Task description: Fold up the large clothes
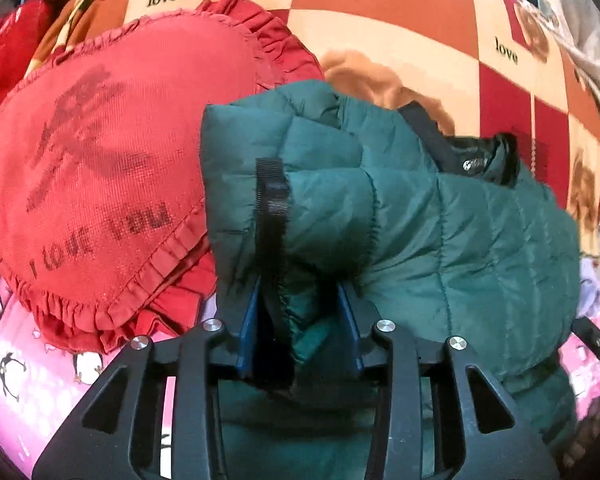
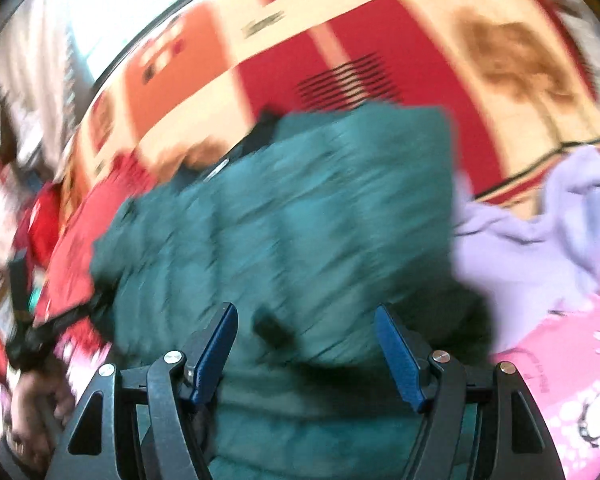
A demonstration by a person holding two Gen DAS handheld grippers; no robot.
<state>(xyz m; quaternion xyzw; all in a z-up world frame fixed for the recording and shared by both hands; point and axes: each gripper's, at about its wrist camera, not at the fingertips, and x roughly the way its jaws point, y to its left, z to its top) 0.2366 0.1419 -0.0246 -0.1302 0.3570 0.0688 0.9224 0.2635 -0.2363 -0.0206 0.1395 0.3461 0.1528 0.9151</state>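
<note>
A dark green quilted puffer jacket point(image 1: 440, 216) lies on the bed, partly folded over. My left gripper point(image 1: 300, 300) is shut on a bunched edge of the jacket with a black velcro tab point(image 1: 272, 196), its blue pads pinching the fabric. In the blurred right wrist view the same jacket point(image 2: 292, 224) fills the middle. My right gripper point(image 2: 306, 316) is open just above the jacket, its blue pads point(image 2: 216, 344) wide apart and holding nothing.
A red heart-shaped ruffled pillow point(image 1: 100, 184) lies left of the jacket. An orange, red and cream checked blanket point(image 1: 380, 12) lies behind. A lilac garment point(image 2: 540, 224) lies at the right. A pink penguin sheet point(image 1: 20, 380) covers the near side. The person's left hand point(image 2: 32, 400) shows at the left.
</note>
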